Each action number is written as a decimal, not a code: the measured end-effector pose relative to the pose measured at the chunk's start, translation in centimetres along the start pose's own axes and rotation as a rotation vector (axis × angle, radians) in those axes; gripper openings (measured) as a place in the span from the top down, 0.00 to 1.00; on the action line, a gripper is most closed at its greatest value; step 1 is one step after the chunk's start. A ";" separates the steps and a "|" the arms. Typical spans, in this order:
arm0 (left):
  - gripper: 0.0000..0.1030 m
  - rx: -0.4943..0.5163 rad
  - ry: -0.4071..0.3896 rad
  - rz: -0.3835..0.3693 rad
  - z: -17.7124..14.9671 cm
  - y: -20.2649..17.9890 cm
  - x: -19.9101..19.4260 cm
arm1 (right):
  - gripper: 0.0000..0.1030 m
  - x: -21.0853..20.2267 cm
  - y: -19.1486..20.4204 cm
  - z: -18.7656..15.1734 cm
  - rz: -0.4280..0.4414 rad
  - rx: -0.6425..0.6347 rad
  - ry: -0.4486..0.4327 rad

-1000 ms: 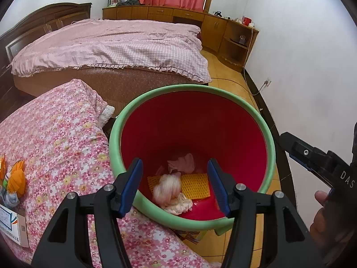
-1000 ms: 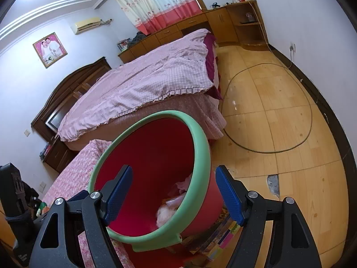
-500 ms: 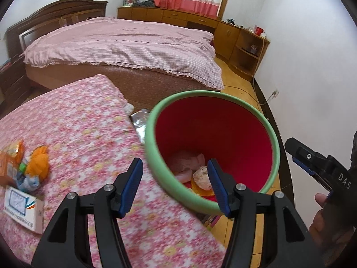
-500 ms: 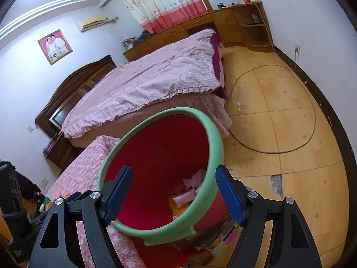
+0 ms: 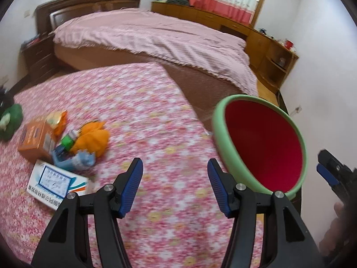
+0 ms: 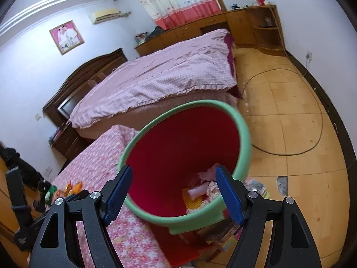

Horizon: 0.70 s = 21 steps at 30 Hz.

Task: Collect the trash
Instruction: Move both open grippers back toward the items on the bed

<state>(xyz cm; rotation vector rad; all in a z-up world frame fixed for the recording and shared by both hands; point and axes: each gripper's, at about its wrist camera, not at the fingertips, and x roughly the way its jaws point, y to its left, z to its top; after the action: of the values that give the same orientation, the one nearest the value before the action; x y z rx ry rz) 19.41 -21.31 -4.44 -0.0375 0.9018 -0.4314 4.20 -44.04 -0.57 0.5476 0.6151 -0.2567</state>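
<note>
**Left claw went looking for more trash**

The left gripper (image 5: 175,186) was spread apart with nothing in it, over the flowery cloth (image 5: 142,120). The right gripper (image 6: 173,193) was spread apart and empty too, above the red bin (image 6: 178,156). The bin already had some scraps (image 6: 205,189) at the bottom. A little pile of trash (image 5: 60,147) sat at ten o'clock from the left claw: an orange wrapper (image 5: 92,138), an orange box (image 5: 35,143), a white box (image 5: 55,184). I think the next move was to reach over there, come down on one piece and squeeze it
</note>
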 end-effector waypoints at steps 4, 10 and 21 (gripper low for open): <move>0.42 -0.045 0.017 0.026 0.0 2.2 1.0 | 0.25 0.4 1.2 -0.3 0.015 -0.023 0.015; 0.42 -0.114 0.056 0.046 -0.7 5.0 1.5 | 0.25 0.6 2.3 -0.7 0.024 -0.048 0.027; 0.42 -0.158 0.061 0.088 -3.1 8.6 -1.7 | 0.25 0.8 4.3 -1.7 0.057 -0.077 0.051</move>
<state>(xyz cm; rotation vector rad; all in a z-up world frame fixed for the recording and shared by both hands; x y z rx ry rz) 19.11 -12.34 -6.92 -0.1294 0.9927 -0.2794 5.69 -39.58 -0.42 0.4983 0.6551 -0.1650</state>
